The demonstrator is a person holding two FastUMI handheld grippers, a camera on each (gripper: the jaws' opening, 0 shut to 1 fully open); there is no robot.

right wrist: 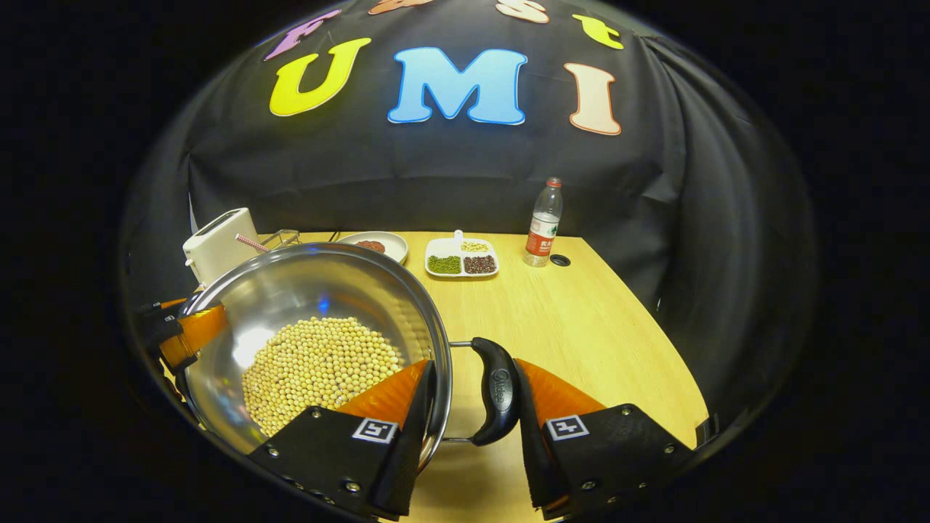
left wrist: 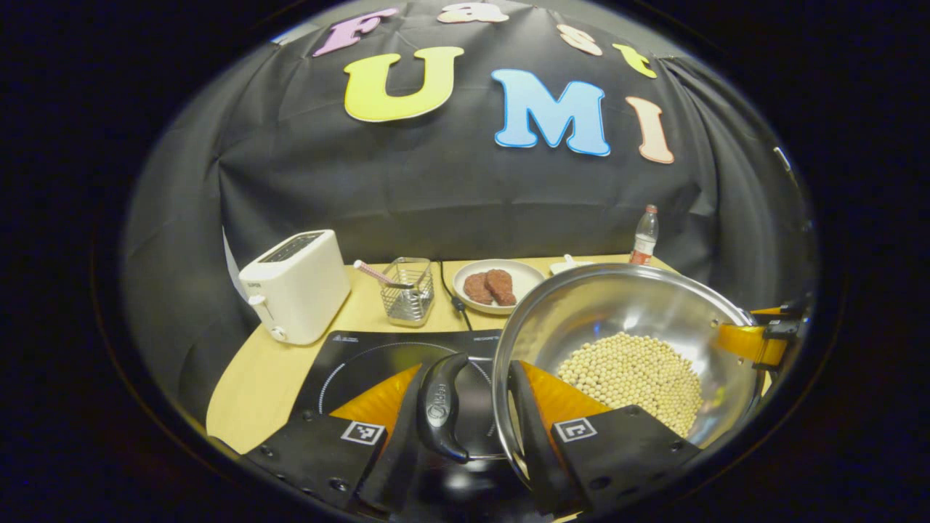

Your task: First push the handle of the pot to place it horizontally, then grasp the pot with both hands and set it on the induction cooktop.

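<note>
A steel pot [left wrist: 617,305] holding soybeans [left wrist: 632,374] is gripped at both sides. My left gripper [left wrist: 468,369] is shut across the pot's black left handle [left wrist: 442,407] and rim, one finger outside the handle and the other inside the wall. Under that handle lies the black induction cooktop [left wrist: 363,363]. In the right gripper view the pot [right wrist: 312,283] sits at the left. My right gripper [right wrist: 474,363] clamps its right handle [right wrist: 498,392] and rim the same way. Each view catches the other gripper at the pot's far side. I cannot tell whether the pot touches the table.
Behind the cooktop stand a white toaster [left wrist: 294,287], a wire basket [left wrist: 408,290] and a plate of meat [left wrist: 496,285]. A divided dish of beans [right wrist: 461,258] and a water bottle [right wrist: 543,224] stand at the back of the wooden table [right wrist: 581,327].
</note>
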